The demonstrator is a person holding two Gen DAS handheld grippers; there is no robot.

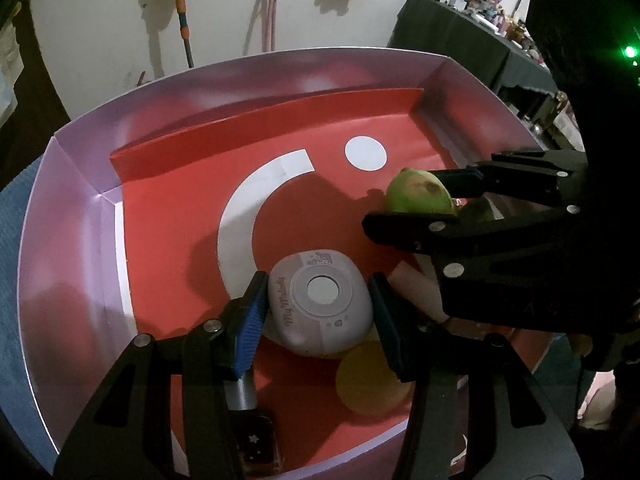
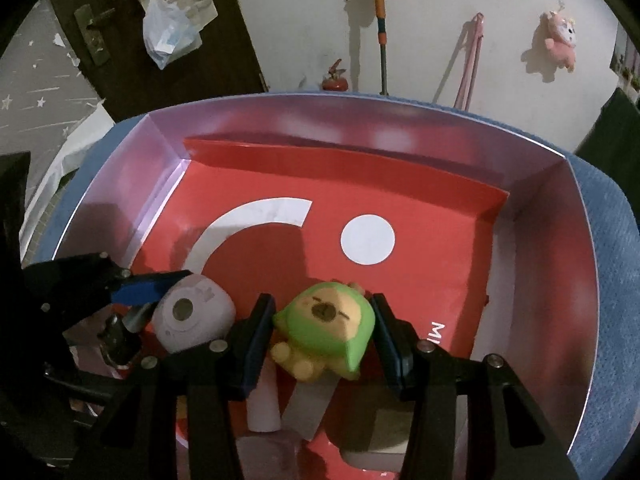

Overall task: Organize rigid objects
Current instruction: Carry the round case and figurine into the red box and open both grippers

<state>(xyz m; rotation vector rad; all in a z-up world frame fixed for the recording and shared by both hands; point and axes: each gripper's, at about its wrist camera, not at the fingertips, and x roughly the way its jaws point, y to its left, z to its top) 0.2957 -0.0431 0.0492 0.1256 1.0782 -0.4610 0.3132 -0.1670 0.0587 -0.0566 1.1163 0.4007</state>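
**Both grippers clamped on objects inside the red-floored box**

One box, pale-walled with a red floor, takes up most of both views; its near edge is cut off behind the gripper bodies. It sits on a blue surface, seen clearly only from the right wrist.

Two grippers are over the box, near its front edge. The left gripper has its blue pads pressed on either side of one lilac rounded device, which bears a round grey disc and cursive lettering. The right gripper is closed on one yellow figure in a green hood. From the left wrist, only the top of the hood shows, its face obscured by the finger.

Beneath the grippers, the view is poor. One small dark bottle with a silver neck lies at the box's front left, half hidden by the left finger. One yellow disc shows only in the left view. Pale flat pieces under the right gripper cannot be identified.
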